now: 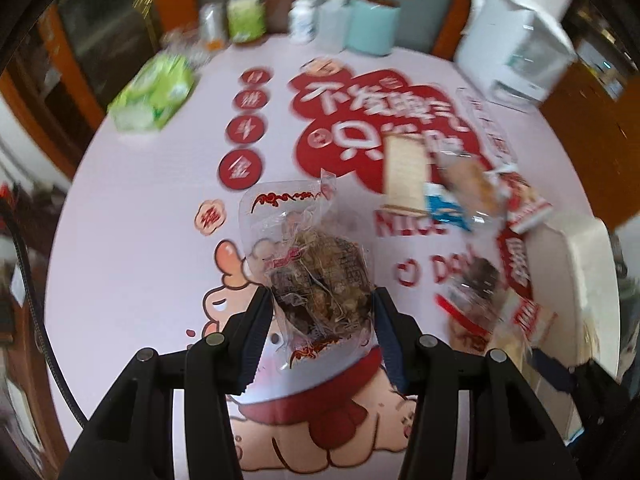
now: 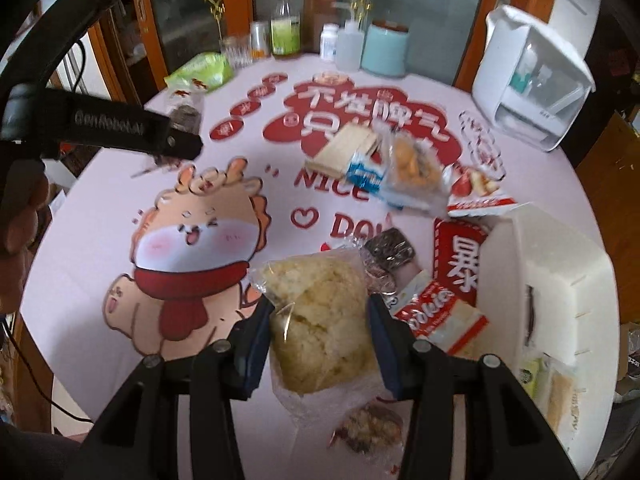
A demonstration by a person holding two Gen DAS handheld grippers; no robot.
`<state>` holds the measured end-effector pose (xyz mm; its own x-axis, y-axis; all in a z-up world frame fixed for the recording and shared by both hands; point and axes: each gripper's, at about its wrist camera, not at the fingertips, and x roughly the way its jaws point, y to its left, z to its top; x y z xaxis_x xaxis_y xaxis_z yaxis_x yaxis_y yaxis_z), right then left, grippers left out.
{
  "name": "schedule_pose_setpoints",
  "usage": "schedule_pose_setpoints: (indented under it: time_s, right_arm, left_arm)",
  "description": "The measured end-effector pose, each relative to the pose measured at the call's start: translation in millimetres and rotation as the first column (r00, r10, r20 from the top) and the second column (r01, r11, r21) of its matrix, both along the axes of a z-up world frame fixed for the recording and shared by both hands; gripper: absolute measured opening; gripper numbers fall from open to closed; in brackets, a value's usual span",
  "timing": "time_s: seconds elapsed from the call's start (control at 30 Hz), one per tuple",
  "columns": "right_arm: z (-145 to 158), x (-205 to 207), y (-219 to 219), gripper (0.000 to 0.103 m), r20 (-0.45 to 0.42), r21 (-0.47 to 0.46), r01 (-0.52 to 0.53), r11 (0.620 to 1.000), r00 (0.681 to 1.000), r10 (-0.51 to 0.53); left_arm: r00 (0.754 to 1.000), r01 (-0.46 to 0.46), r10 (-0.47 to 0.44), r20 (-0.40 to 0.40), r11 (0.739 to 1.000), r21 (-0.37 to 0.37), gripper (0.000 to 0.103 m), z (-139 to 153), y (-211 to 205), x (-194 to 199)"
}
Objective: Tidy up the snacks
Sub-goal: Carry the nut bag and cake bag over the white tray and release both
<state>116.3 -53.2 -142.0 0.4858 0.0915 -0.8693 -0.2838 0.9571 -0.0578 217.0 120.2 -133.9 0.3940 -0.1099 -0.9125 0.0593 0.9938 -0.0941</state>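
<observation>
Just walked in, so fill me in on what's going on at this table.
A person is sorting snacks with a gripper in each hand. The left gripper is shut on a clear packet of dark snack; the right gripper is shut on a pale yellow pastry packet. More wrapped snacks lie loose on the printed tablecloth beside a white bin.

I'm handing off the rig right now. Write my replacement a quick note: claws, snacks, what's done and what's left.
Left claw: shut on a clear packet of dark shredded snack, off the table.
Right claw: shut on a pale yellow pastry packet.
White bin at the right edge already holds a few packets.
Left: both held packets, plus the loose pile beside the bin: wafers, cookie pack, red packet.
</observation>
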Motion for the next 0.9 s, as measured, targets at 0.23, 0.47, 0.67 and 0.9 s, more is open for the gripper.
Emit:
schedule_pose_setpoints:
  time_s: [0.23,0.47,0.67,0.9]
  right_arm:
    - [55,-41,-23,0.047,0.117,0.029,0.038,0.999,0.992,-0.041]
    - [106,-75,-72,0.047,0.236,0.052,0.129,0.99,0.962,-0.138]
    - [139,-98,-131,0.047,0.325,0.099,0.253,0.962,0.906,-0.272]
    - [146,-106,-203,0.047,0.333,0.17,0.378,0.91,0.847,-0.414]
  left_arm:
    - [0.98,0.145,-0.154,0.125,0.987,0.075,0.049,57,-51,-42]
    - [0.936,0.255,-0.276,0.218,0.959,0.119,0.049,99,-113,-58]
    - [0.886,0.34,-0.362,0.29,0.932,0.127,0.049,129,-180,-62]
    - [0.829,0.417,-0.437,0.35,0.899,0.135,0.05,157,-270,-56]
